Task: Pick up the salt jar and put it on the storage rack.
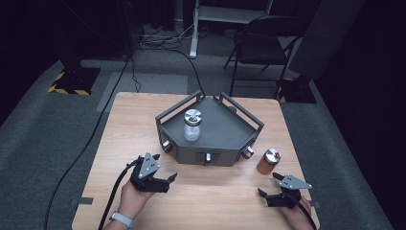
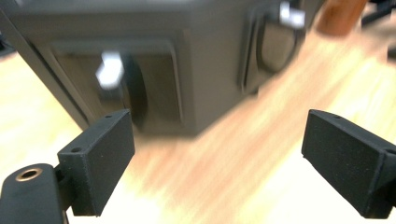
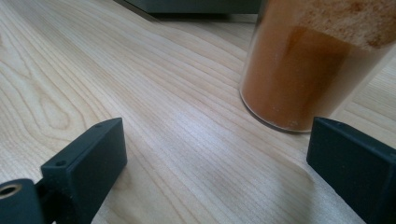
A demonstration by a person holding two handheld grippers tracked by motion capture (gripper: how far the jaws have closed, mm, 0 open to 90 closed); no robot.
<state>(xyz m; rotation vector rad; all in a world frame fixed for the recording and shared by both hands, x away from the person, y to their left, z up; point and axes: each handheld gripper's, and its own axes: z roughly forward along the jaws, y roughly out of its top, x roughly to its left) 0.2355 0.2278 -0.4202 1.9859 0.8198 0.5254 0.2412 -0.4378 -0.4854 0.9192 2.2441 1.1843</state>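
Orange-filled jar stood upright on the wooden table, its long axis vertical and its silver lid facing up, just off the right front corner of the dark grey tray. That tray was my landmark: a five-sided stand with railed walls near the table's middle, small silver knobs on its front faces. Inside it, toward its left, a clear jar with a silver cap also stood upright. My left gripper hovered in front of the tray's left front corner, jaws spread with nothing between them; in the left gripper view they faced a blurred knob on the tray's side. My right gripper sat in front of the tray's right corner, near the orange-filled jar, jaws spread wide and bare wood between them. Beyond the tray lay grey carpet, cables, a folding chair, and a dark room.
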